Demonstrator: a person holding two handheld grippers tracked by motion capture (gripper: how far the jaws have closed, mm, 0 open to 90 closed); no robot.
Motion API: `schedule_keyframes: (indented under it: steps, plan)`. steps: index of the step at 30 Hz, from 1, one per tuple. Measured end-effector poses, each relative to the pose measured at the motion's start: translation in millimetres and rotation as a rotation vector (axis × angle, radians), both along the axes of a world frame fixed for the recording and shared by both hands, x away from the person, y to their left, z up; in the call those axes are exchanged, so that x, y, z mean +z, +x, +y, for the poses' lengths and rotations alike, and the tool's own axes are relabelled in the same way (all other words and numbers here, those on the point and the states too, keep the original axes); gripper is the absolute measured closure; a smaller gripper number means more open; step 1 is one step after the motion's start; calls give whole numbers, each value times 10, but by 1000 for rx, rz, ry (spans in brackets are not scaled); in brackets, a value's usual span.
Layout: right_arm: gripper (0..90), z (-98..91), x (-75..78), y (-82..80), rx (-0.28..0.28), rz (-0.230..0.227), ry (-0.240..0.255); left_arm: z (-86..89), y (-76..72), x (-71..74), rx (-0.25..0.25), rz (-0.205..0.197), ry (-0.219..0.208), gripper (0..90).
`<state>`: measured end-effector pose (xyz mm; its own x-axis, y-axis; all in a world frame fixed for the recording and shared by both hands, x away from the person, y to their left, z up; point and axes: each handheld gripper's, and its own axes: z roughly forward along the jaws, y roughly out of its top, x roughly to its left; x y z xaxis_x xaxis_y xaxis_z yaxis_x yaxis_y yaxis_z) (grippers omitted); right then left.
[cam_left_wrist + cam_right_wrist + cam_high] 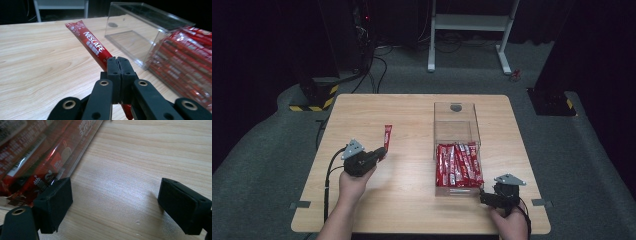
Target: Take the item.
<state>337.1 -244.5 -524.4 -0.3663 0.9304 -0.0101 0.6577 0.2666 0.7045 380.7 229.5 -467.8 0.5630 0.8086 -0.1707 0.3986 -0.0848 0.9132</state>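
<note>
- Left gripper: jaws pinched on one end of a red Nescafe stick sachet, held above the light wooden table, well left of the clear plastic box of matching red sachets.
- Right gripper: jaws wide apart, empty, beside the box's near corner.
- Risk: the end-only pinch may let the sachet droop or slip; its free tip could catch the box wall.

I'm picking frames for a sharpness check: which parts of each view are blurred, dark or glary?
High view: the wooden table is evenly lit, surroundings nearly black. Left gripper view: the coffee stick lettering is sharp, the clear box reflects faintly. Right gripper view: the sticks behind the box wall are blurred with glare streaks, and the wood shows a soft sheen.
</note>
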Motion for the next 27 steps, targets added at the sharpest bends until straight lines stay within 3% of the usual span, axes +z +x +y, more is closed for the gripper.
schedule_keyframes:
  steps: [7,14,27]
  plan:
    - [123,1,0,-1,-1,0,0,0,63,-82,9,24,31,891]
    - [123,0,0,0,0,0,0,21,113,-173,24,61,26,890]
    - [123,1,1,-1,-1,1,1,-37,238,-375,37,139,82,890]
